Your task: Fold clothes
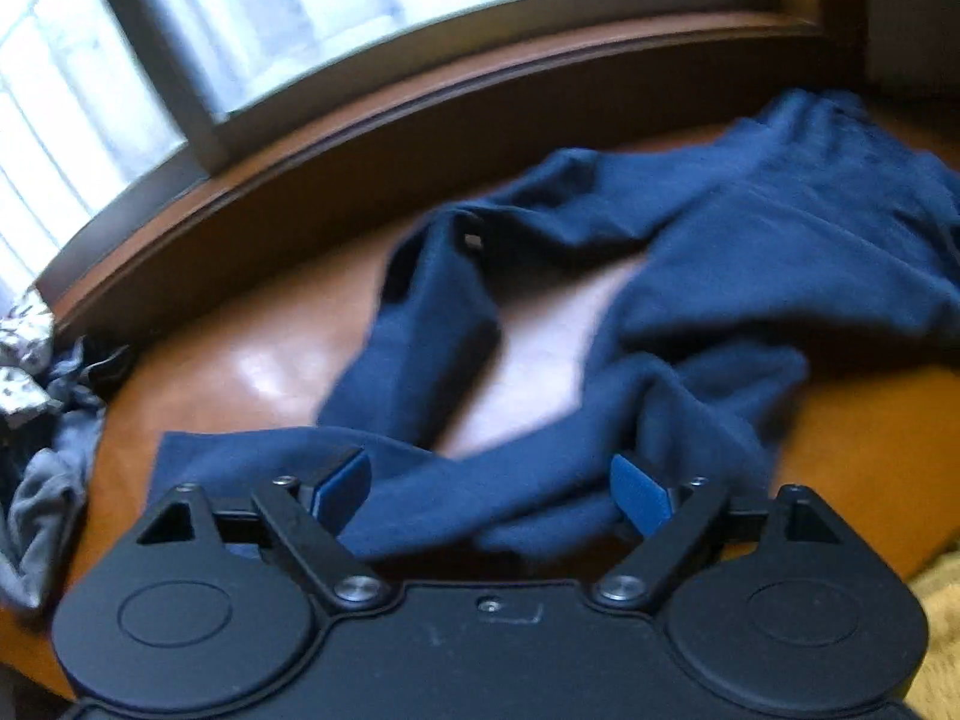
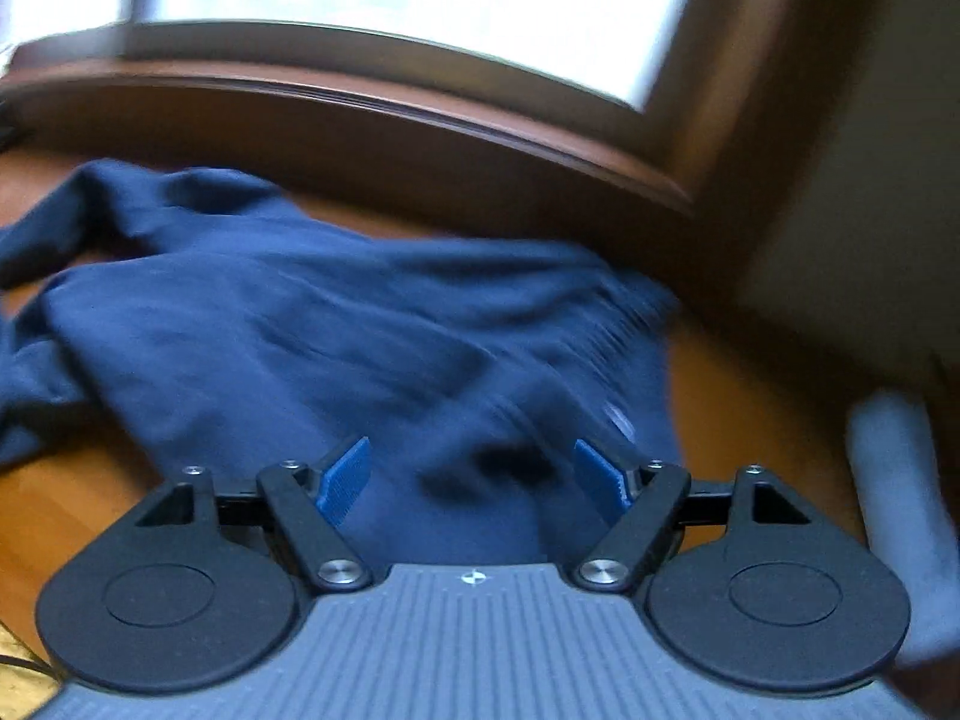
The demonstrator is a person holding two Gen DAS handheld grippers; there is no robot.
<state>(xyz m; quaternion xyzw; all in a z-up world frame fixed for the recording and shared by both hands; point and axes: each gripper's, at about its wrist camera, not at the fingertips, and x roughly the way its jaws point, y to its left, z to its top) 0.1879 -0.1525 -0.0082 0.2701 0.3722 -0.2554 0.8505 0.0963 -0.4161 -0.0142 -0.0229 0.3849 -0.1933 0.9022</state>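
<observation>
We're low over the wooden surface (image 1: 198,372) by the window (image 1: 336,18), both tools out in front of us. The left gripper (image 1: 489,489) stands spread wide, nothing between its blue pads (image 1: 345,480), and the navy garment (image 1: 690,276) runs right under it: a long limb of cloth, a sleeve or a leg by the look of it, crosses the near edge and passes through the gap without being pinched. Over on the right, the right gripper (image 2: 471,474) is parted just as wide, poised over the garment's (image 2: 300,324) broad near edge, cloth showing between its fingers but no bite on it.

The garment lies loosely strewn, twisted in the middle with bare wood showing through a loop, its bulk far and to the right in the left view. We judge the spread jaws are set for a two-point grab, one tool per end. A grey heap of other clothes (image 1: 36,420) sits at far left, well apart. Both views are blurred.
</observation>
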